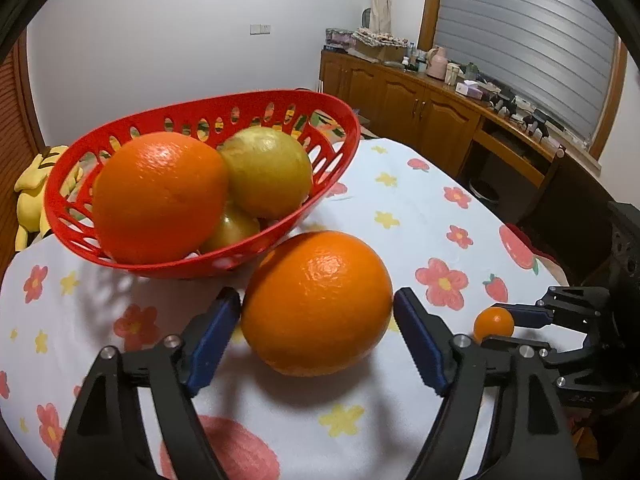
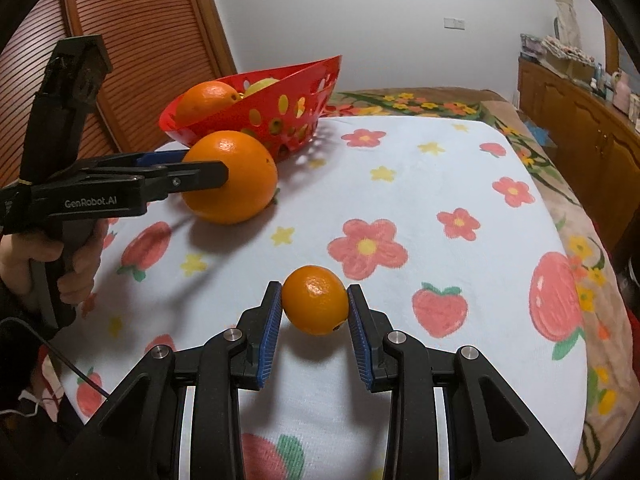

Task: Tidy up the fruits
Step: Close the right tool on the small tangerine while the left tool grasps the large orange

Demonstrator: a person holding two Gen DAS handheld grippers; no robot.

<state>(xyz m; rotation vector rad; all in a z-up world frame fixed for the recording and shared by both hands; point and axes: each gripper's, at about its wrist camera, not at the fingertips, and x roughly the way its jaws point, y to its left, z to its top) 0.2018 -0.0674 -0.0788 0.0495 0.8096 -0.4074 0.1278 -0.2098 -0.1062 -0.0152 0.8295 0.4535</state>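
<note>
Left wrist view: the left gripper (image 1: 316, 308) stands spread around a large orange (image 1: 316, 302) on the flowered cloth (image 1: 420, 208), pads just beside its flanks without clearly pressing, while the red basket (image 1: 340, 120), already holding an orange and yellow-green fruit, sits at eleven o'clock, touching or nearly touching it. Right wrist view: the right gripper (image 2: 315, 304) pinches a small mandarin (image 2: 315, 299) at its sides; the basket lies far off at eleven o'clock, beyond the left gripper, so the left hand looks nearer.
</note>
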